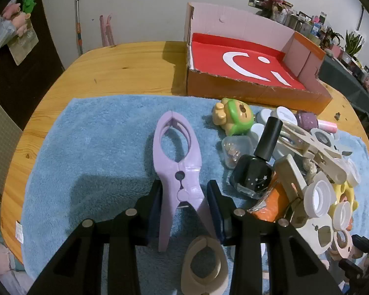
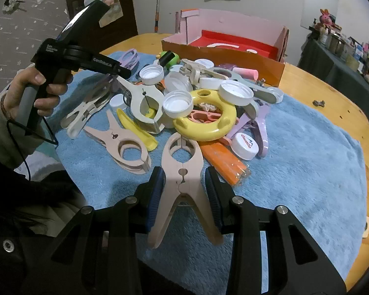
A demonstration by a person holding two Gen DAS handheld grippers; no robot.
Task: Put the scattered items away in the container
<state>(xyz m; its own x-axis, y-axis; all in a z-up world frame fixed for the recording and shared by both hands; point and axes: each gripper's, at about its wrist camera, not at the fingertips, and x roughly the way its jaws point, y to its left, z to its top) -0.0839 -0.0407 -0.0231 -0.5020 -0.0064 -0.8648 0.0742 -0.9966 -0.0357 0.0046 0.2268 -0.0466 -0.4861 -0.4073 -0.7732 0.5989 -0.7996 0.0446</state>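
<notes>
Lilac clothes peg (image 1: 175,172) lies on the blue towel (image 1: 98,147), and my left gripper (image 1: 184,196) is narrowed onto its handles, near the pivot for control. My right gripper (image 2: 184,186) clamps a beige peg (image 2: 183,179) likewise. The cardboard box (image 1: 253,91) waits beyond, empty.

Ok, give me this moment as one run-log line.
left gripper: shut on lilac clip | right gripper: shut on beige clip | box: empty | pile on blue towel
</notes>
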